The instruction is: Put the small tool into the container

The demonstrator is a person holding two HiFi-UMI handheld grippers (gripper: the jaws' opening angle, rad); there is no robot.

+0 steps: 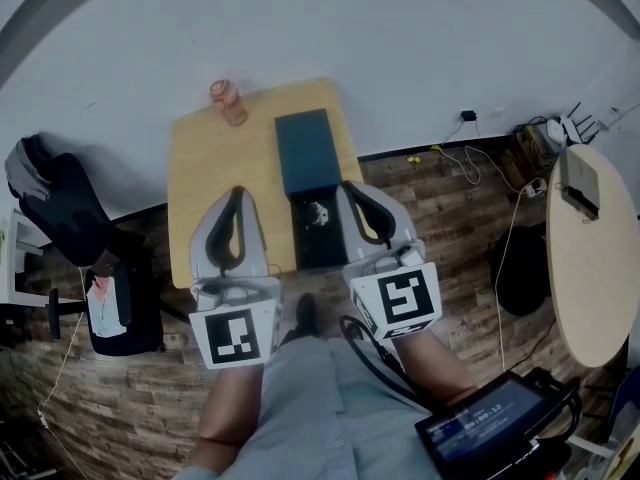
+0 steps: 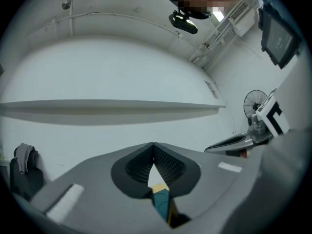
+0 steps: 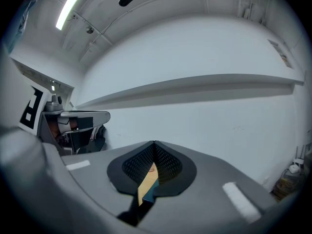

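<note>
1. Left gripper (image 2: 153,144): its jaws are clenched, the ribbed pads meeting at the tips with nothing caught between them. Through the narrow slit below the tips, a sliver of the wooden table (image 1: 205,168) and of the dark teal container (image 1: 306,154) shows.
2. Right gripper (image 3: 154,143): its jaws are likewise pressed together tip to tip and hold nothing. The slit under its pads shows the same wood and teal edge.
3. Both grippers hover side by side over the near edge of the table, pointing away from the person, and touch nothing on it.
4. The container lies between the two grippers, just beside the right gripper's inner flank and a little farther from the left one. It reaches out beyond both sets of tips.
5. The far part of the container is a flat teal surface. The near part, level with the gripper bodies, is open and dark inside.
6. A small pale object (image 1: 318,213) sits in that open part, close to the right gripper's inner side. It looks like the small tool, though it is too small to make out clearly.
7. A pinkish jar (image 1: 230,101) stands upright well ahead of the left gripper's tips, at the far edge of the table and apart from the container.
</note>
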